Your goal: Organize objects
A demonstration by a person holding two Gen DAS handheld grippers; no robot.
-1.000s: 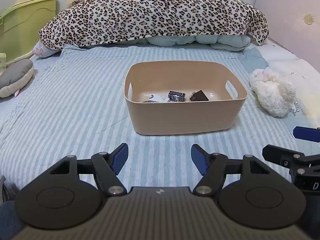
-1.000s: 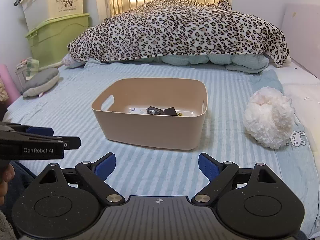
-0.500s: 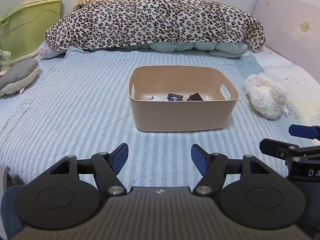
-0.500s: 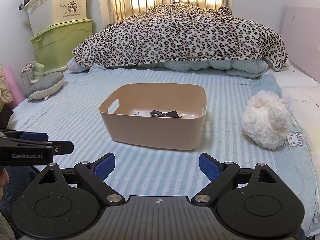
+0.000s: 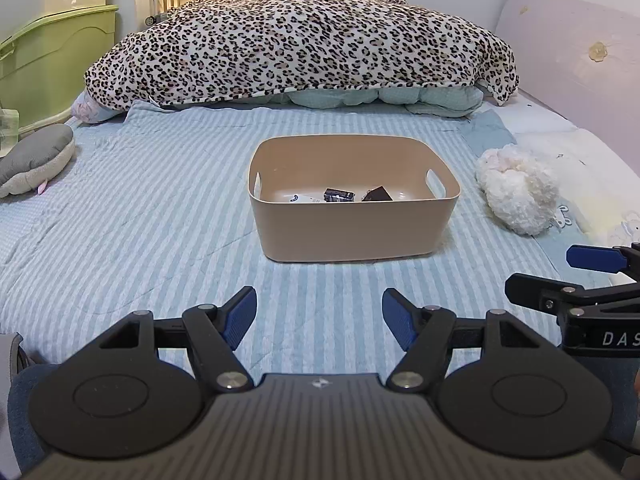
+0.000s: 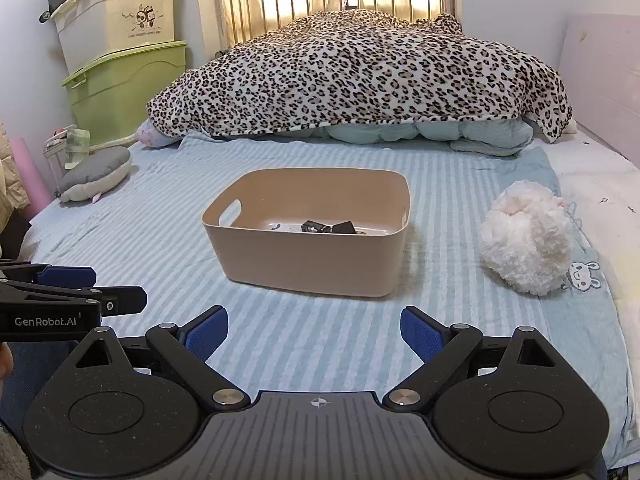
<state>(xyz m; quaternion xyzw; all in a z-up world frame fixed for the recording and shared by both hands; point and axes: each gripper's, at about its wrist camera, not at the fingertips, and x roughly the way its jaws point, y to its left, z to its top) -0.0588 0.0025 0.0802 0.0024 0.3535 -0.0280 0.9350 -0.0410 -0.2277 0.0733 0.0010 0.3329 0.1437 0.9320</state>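
Pulled back from the tan bin point(image 5: 352, 216) over the last second, both tools, leaving it smaller and farther up the striped bedsheet point(image 5: 140, 220). Left tool point(image 5: 319, 314) spread wide and gripping nothing, held low over the sheet near the bed's foot. Right tool point(image 6: 314, 330) likewise released and empty, just beside the left and level with it. Bin standing mid-bed, straight ahead of the left tool and slightly left of centre for the right one, long axis running across the bed, cut-out handles on the short ends. Inside it, a few small dark packets point(image 5: 340, 195) and some white item, too small to name. Lying loose to the right of the bin, well apart from it: a fluffy white plush point(image 6: 526, 240), nearer the right tool. Off at the left edge, a grey plush point(image 6: 96, 174), nearer the left. Probably most loose things already binned; likely next reach forward and rightward toward the white plush.
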